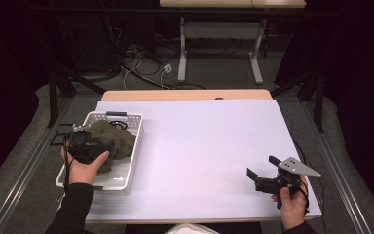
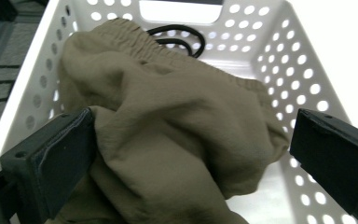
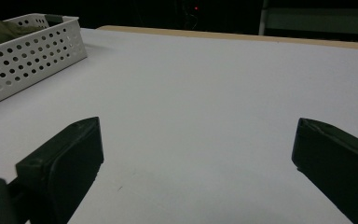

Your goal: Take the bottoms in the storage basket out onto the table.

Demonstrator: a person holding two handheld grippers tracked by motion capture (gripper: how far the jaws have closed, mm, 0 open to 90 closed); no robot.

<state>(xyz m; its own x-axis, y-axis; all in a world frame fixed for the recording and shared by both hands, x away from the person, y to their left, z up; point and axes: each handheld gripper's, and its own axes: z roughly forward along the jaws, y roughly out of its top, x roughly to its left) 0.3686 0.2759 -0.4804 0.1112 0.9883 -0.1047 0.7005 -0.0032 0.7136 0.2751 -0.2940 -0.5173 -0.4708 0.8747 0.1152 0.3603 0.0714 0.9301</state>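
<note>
A white perforated basket [image 1: 137,139] stands at the table's left side with a crumpled olive-green cloth [image 1: 117,138] inside it. My left gripper [image 1: 80,142] is over the basket's near half. In the left gripper view it [image 2: 189,135] is open wide with the cloth [image 2: 177,121] bulging between the jaws; the left jaw touches the fabric and the right jaw is apart from it. My right gripper [image 1: 262,165] hovers near the table's front right, open. In the right gripper view nothing lies between its jaws [image 3: 196,140], just the white tabletop.
A black looped cord [image 2: 182,35] lies at the basket's far end behind the cloth. The basket wall [image 3: 32,51] stands far left in the right gripper view. A white sheet [image 1: 209,141] covers the table. Floor cables and another table's legs [image 1: 182,53] are beyond it.
</note>
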